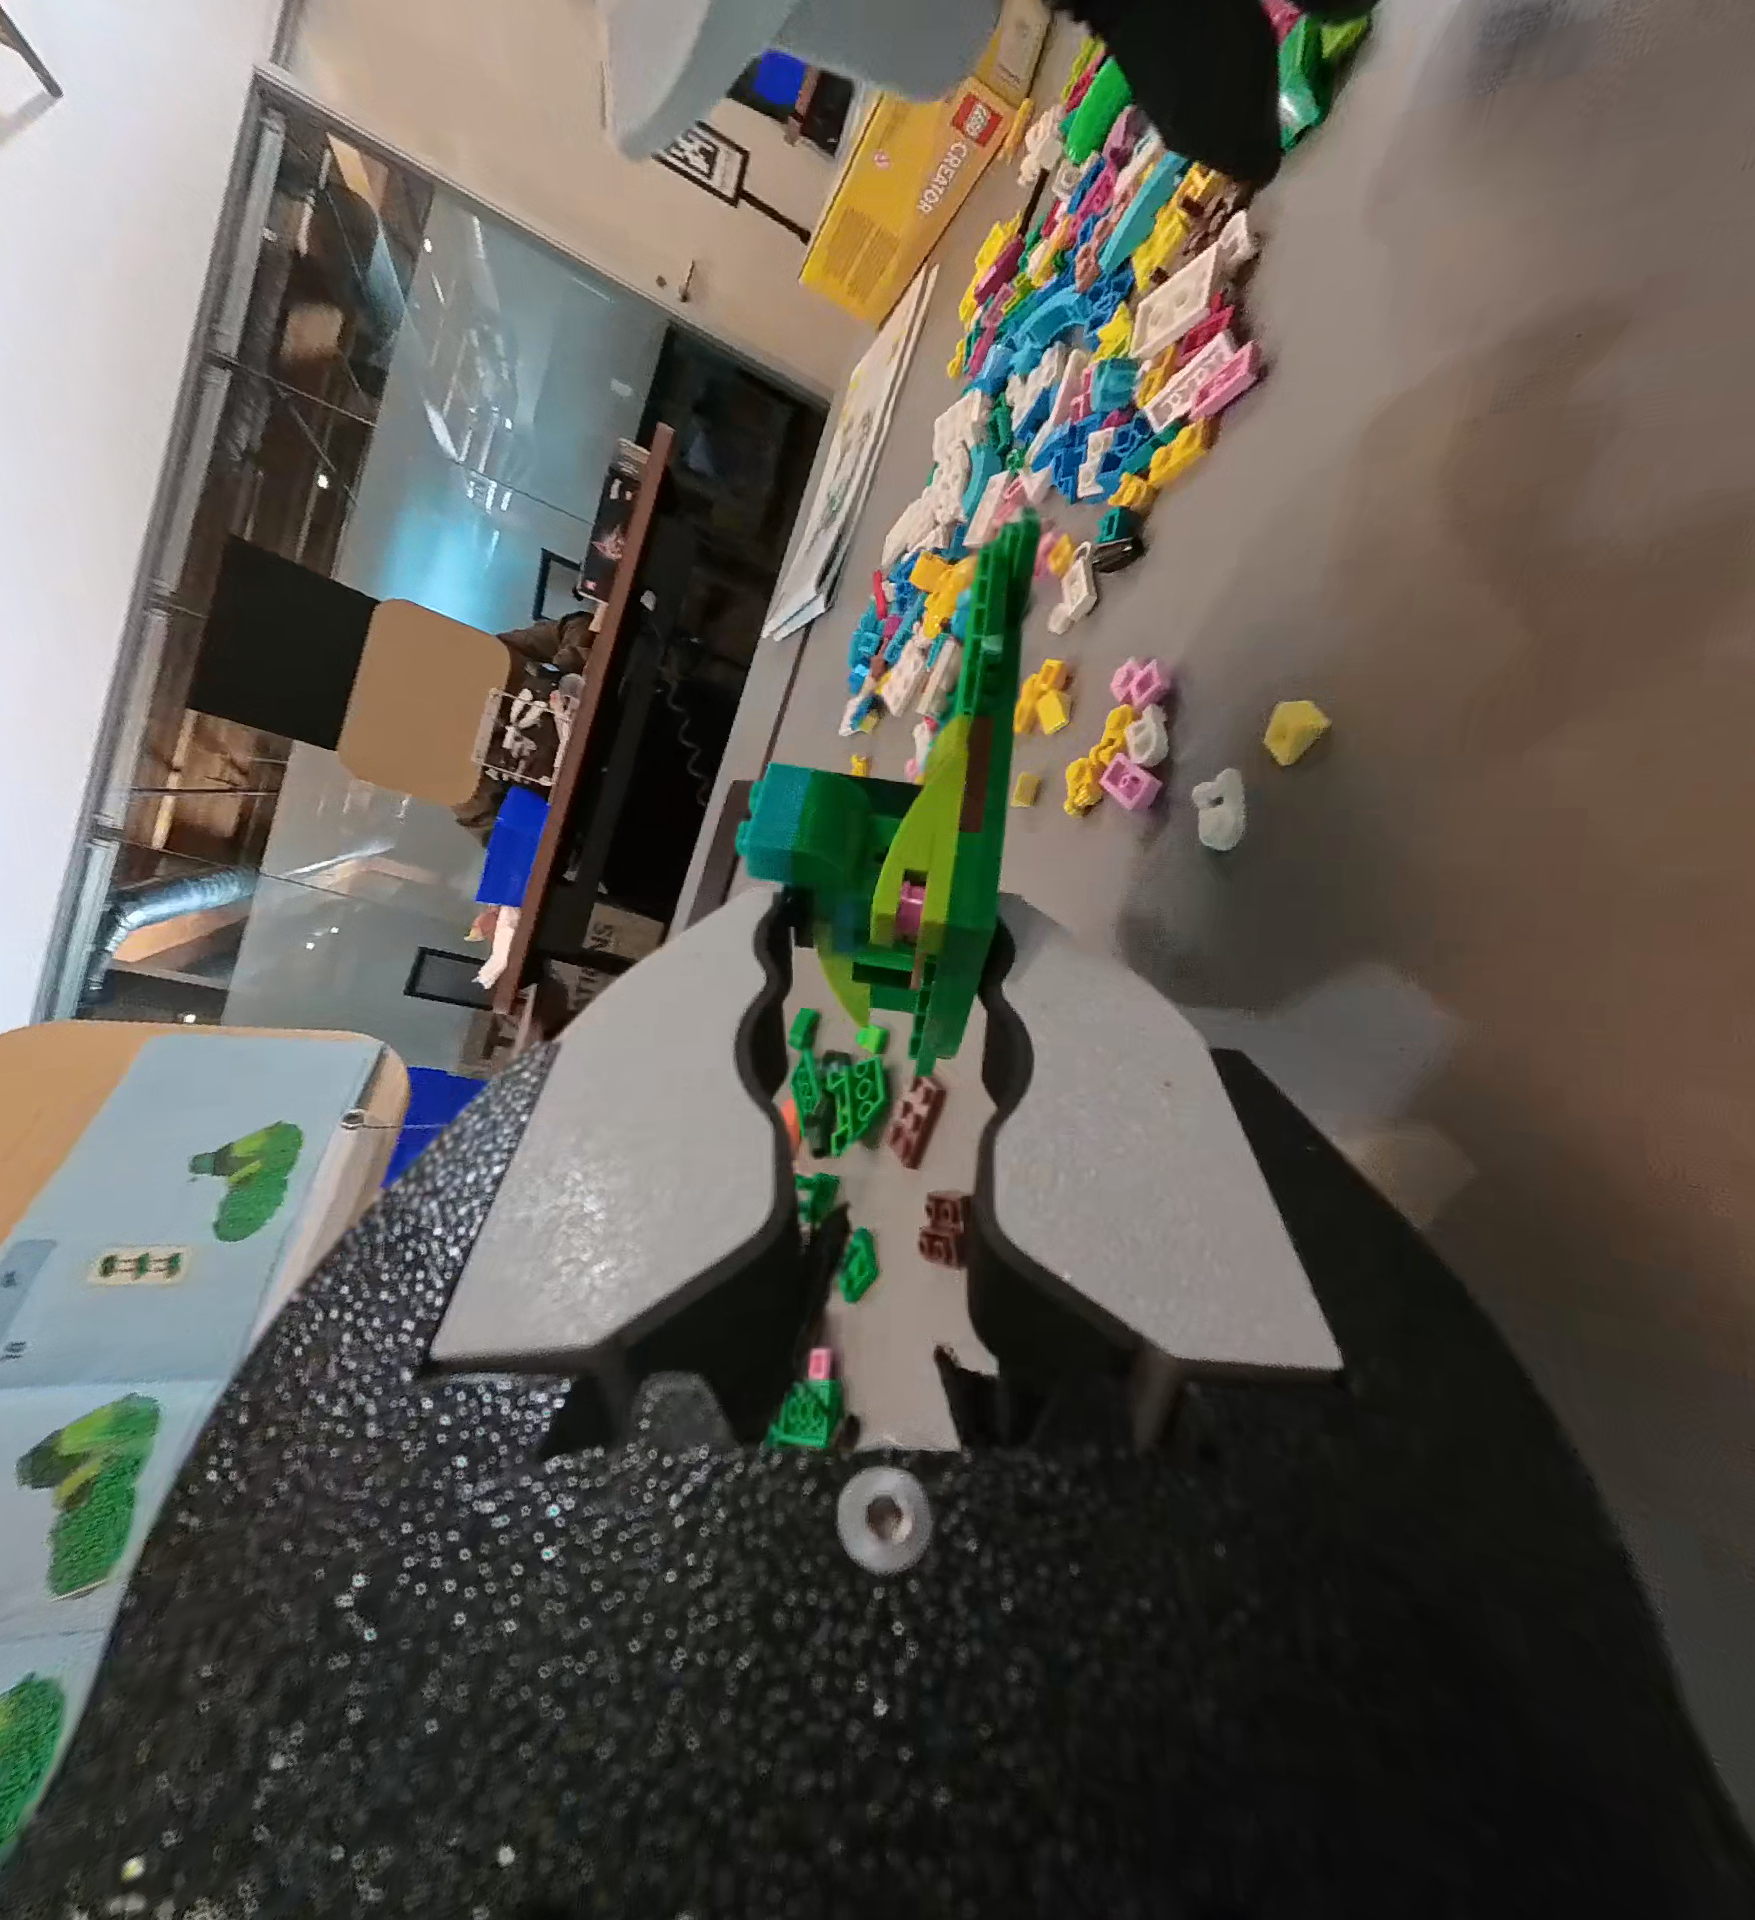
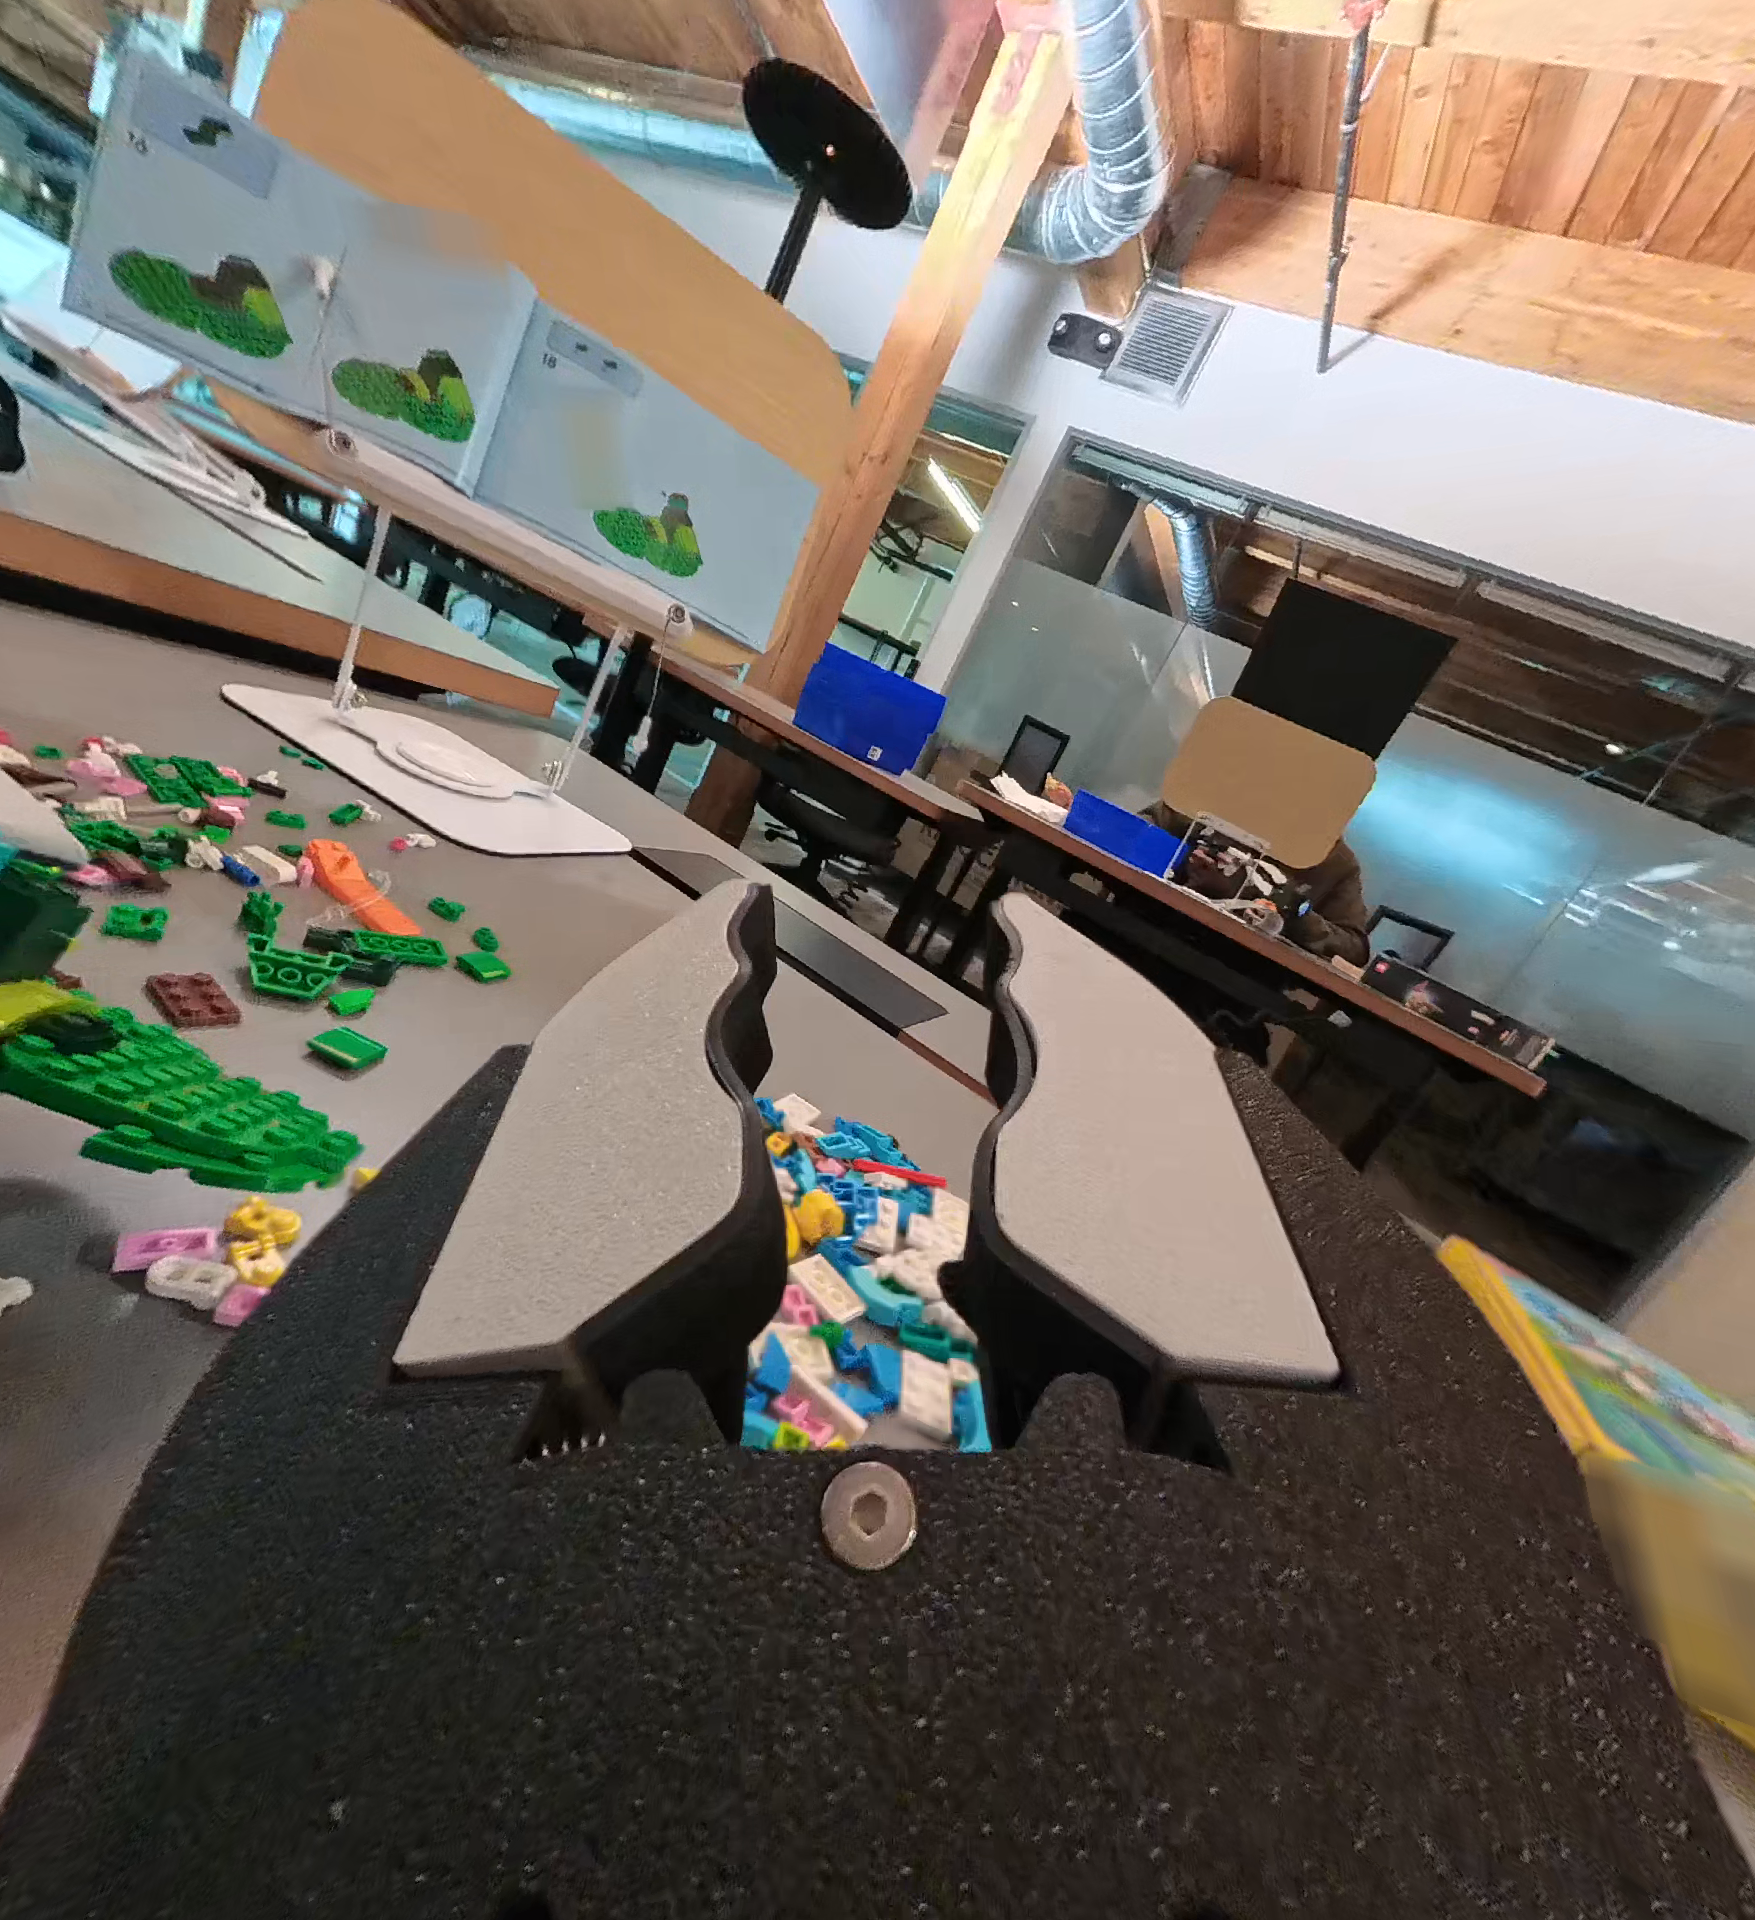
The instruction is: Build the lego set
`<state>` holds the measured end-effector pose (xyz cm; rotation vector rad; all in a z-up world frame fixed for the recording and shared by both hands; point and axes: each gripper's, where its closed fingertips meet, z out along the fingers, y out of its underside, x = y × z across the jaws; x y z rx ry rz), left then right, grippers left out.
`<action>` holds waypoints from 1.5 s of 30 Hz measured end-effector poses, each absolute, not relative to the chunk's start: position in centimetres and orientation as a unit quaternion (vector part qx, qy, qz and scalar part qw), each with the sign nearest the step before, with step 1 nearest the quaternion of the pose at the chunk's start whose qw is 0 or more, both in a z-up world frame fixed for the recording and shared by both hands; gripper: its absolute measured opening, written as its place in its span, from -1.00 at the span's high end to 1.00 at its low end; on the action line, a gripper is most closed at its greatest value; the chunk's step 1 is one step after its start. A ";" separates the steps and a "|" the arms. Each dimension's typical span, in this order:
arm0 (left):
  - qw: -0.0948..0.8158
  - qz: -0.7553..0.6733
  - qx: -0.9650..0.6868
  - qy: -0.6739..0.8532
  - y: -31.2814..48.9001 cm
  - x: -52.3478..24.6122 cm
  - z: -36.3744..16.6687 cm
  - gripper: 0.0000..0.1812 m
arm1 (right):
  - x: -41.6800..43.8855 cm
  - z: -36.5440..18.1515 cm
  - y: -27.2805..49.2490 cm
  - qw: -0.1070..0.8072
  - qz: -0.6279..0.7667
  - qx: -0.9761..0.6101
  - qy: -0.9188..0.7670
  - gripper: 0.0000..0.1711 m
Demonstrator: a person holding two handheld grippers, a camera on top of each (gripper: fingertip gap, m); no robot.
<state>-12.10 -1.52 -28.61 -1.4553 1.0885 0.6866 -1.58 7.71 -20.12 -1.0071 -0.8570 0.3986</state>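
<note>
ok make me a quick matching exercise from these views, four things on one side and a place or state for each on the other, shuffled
Things:
1. green lego build
2. right gripper
3. orange brick separator
4. instruction booklet

Place or state:
A. open, above the blue, white and pink brick pile
B. propped on a clear stand
C. clamped in the left gripper
D. lying on the grey table among loose green pieces

Pairs: 1-C, 2-A, 3-D, 4-B

Parted hand-held gripper (image 2: 878, 935) above loose bricks (image 2: 862, 1278)
</note>
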 end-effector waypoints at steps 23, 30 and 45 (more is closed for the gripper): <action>0.556 0.269 -0.628 0.474 -1.2 -12.2 -29.7 0.63 | 0.9 -20.1 9.4 0.762 0.210 -0.503 -0.349 0.63; 0.557 0.291 -0.578 0.521 -2.0 -10.5 -29.7 0.63 | 5.5 -19.0 12.1 0.762 0.196 -0.547 -0.286 0.62; 0.561 0.329 -0.524 0.550 -3.0 -9.4 -29.2 0.63 | 4.9 -19.2 11.7 0.771 0.148 -0.535 -0.312 0.71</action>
